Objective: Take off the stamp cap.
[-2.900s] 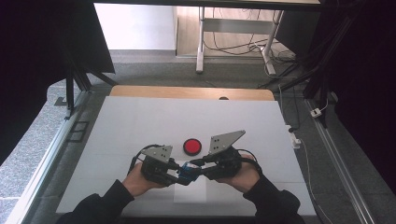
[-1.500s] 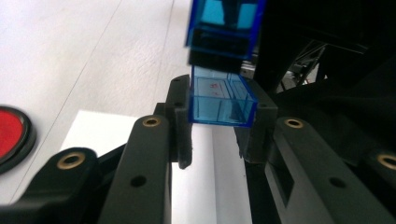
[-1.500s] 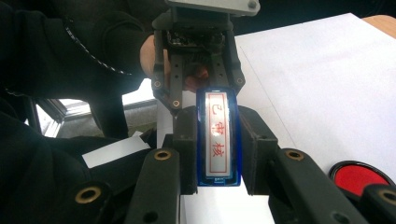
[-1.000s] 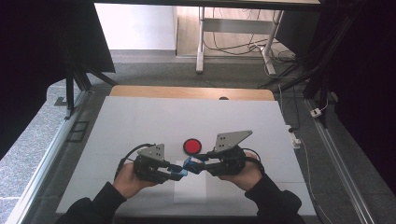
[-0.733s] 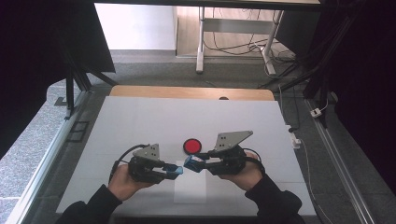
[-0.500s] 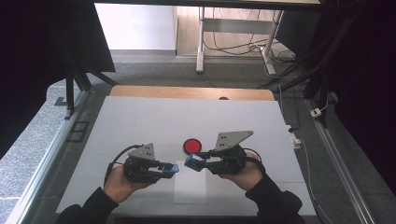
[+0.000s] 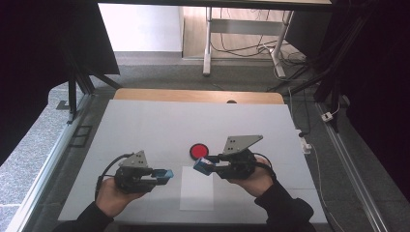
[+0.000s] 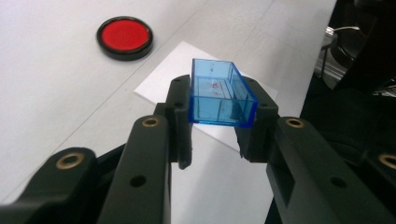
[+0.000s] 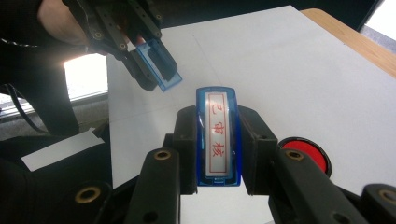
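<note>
At the left of the high view, the left gripper (image 7: 167, 175) is held in the person's left hand (image 7: 112, 193) low over the white table (image 7: 145, 121), pointing toward the middle. Its jaws are pinched on a clear blue cap (image 7: 166, 174), an open-ended hollow box; in the left gripper view the cap (image 8: 219, 93) is seen clamped by its two long sides between the black pads, with its open end turned away from the camera and faint red marks visible through its wall. Just right of it, a white sheet of paper (image 7: 197, 195) is laid flat on the table, near the person's edge, between the two hands. Behind the sheet, a round red ink pad (image 7: 198, 151) with a black rim is set on the table, apart from the paper. Further right, the right gripper (image 7: 203, 166) is held in the right hand (image 7: 254, 176), aimed back at the left one, with a gap left between the two blue parts. Its jaws are closed on a blue stamp (image 7: 203, 165); in the right gripper view the stamp (image 9: 218, 140) is gripped along its long sides, its white face with red characters turned up toward the camera, and the cap (image 9: 159, 63) is seen beyond it in the other gripper, tilted and not touching.
</note>
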Motion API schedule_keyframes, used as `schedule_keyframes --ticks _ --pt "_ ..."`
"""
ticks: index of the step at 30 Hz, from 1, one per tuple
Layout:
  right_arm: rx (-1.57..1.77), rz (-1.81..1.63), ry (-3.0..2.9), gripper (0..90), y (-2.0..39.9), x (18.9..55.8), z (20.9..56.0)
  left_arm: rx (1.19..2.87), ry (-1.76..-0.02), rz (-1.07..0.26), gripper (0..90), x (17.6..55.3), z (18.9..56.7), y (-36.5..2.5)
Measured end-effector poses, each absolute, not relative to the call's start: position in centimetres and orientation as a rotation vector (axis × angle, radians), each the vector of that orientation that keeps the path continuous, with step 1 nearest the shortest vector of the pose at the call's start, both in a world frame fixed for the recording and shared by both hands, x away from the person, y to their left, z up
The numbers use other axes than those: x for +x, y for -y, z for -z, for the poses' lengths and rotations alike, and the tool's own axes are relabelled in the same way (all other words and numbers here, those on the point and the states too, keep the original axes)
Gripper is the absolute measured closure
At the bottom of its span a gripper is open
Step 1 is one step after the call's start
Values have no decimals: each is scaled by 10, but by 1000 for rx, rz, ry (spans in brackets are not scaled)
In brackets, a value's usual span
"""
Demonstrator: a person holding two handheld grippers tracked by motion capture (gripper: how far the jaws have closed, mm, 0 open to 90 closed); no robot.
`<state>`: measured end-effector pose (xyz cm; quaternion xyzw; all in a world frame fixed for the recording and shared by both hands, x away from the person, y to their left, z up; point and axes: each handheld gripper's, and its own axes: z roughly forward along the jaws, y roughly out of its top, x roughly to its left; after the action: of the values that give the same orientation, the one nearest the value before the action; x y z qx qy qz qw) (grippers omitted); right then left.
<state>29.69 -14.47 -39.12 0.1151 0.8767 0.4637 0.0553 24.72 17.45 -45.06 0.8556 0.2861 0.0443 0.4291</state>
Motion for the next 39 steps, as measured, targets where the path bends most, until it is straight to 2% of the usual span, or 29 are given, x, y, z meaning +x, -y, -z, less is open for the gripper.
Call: schedule_keyframes --ticks 8,39 --pt "363 -1400 -2660 710 145 297 392 2090 -802 -86 685 238 451 -191" --pt "417 -1345 -2642 709 144 300 397 2004 -958 -169 681 199 466 -239"
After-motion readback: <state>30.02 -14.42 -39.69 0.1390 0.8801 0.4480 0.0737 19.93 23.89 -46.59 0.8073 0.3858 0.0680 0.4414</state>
